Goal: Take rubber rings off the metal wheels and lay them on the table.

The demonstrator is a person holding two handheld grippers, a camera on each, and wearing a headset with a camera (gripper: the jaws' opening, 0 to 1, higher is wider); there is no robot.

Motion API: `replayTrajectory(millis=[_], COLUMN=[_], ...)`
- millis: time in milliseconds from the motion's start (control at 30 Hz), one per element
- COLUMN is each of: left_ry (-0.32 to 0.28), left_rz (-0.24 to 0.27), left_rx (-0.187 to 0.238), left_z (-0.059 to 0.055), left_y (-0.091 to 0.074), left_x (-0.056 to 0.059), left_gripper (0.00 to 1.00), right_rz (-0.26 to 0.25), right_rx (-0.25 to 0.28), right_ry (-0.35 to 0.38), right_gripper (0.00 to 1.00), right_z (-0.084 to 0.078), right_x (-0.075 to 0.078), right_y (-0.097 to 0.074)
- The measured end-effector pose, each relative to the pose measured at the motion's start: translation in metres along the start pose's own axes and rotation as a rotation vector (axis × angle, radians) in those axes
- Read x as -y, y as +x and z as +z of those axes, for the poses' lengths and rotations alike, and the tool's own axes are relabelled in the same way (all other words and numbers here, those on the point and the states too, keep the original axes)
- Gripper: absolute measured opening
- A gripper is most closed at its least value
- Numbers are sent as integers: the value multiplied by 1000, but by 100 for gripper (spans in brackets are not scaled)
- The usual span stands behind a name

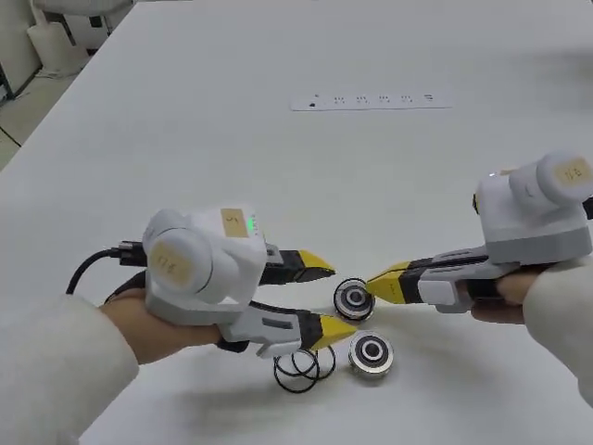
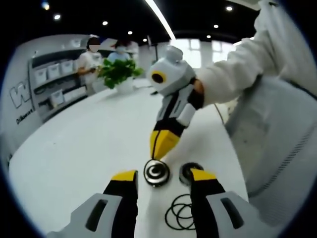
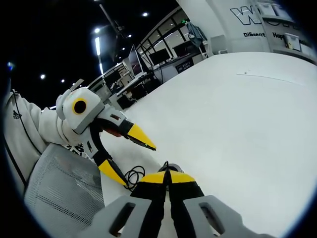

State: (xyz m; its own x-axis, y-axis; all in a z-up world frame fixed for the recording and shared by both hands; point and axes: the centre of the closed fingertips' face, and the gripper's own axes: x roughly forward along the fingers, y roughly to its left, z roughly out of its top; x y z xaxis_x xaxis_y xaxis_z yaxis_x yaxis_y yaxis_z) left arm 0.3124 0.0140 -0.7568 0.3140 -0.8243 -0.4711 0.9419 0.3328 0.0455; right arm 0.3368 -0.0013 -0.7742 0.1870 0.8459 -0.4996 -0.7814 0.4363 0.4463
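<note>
The far wheel point(image 1: 354, 298) lies flat on the white surface point(image 1: 278, 167) and is the one being worked on. The left claw point(image 1: 326, 297) is spread wide, one tip on each side of that wheel and clear of it, holding nothing. The right claw point(image 1: 372, 281) comes in from the opposite side with its jaws pressed together, tip just at the wheel's rim. In the left gripper view a thin black strand of rubber ring point(image 2: 151, 152) seems to run from that tip down to the wheel, so it is probably pinching the ring, though the strand is too fine to be sure. A second wheel point(image 1: 371, 354) sits just beside the far wheel, on the person's side. The loose rings point(image 1: 301, 368) already taken off lie in an overlapping heap a little farther off than it, under the left claw's nearer jaw.

The ring is likely soft, light and stretchy, and snug in the wheel's groove. It should be taken at the outer edge and peeled outward and up. The wheel looks like dense, smooth metal that may slide or lift with the ring. The left claw would do well to close on the wheel's sides to steady it. Once free, the ring may spring back or cling to the tip.
</note>
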Motion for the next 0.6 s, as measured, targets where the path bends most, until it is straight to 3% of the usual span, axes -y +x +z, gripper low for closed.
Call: replayTrajectory(millis=[367, 600], left_ry=[-26, -28], left_rz=[49, 92], left_rx=[43, 41], left_z=[11, 6], left_y=[-44, -72], left_x=[6, 11], left_gripper=[57, 66], right_rz=[7, 26], right_rx=[23, 16], right_ry=[-15, -27], right_gripper=[0, 0], right_z=[13, 15], right_x=[-12, -27], right_y=[-3, -1])
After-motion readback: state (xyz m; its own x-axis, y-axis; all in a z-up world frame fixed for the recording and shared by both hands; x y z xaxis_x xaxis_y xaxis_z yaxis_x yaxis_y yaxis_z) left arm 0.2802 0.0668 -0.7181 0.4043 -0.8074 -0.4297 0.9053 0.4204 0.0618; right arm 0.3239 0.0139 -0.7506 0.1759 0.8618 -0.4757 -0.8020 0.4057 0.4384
